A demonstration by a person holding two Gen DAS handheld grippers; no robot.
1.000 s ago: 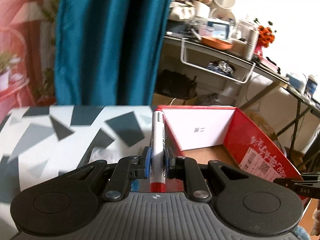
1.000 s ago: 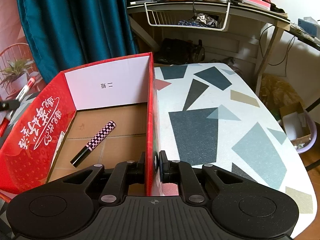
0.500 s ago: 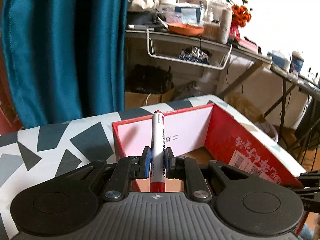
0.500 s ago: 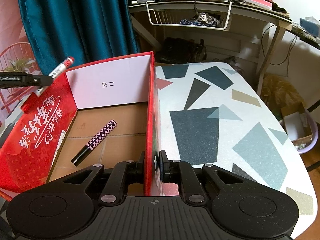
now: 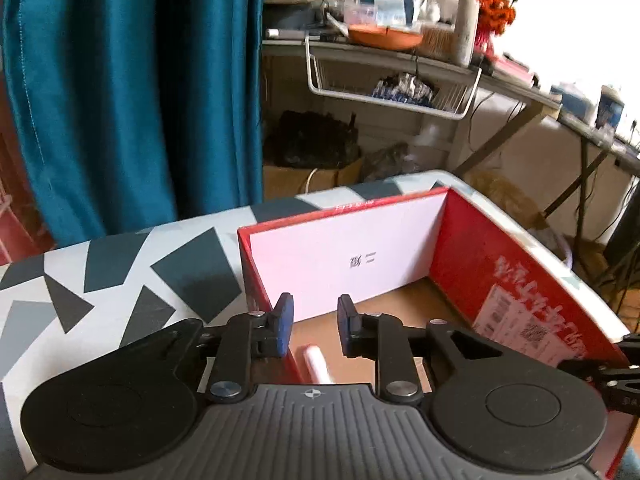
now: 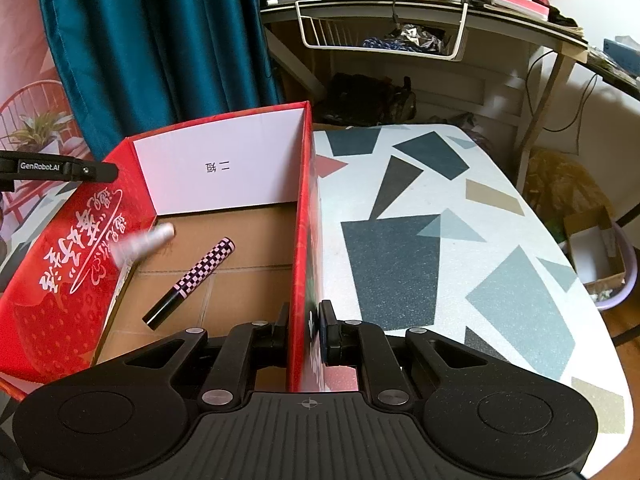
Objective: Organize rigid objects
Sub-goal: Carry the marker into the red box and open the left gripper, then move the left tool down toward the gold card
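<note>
My left gripper (image 5: 311,322) has just opened, empty; the marker (image 6: 142,242) it held is now in the box (image 6: 301,240), whose right wall my right gripper (image 6: 305,326) pinches.

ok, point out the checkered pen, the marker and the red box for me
checkered pen (image 6: 192,282): right wrist view, middle of the barrel.
marker (image 6: 142,244): right wrist view, blurred white body, inside the box.
red box (image 6: 303,216): right wrist view, right wall.
</note>
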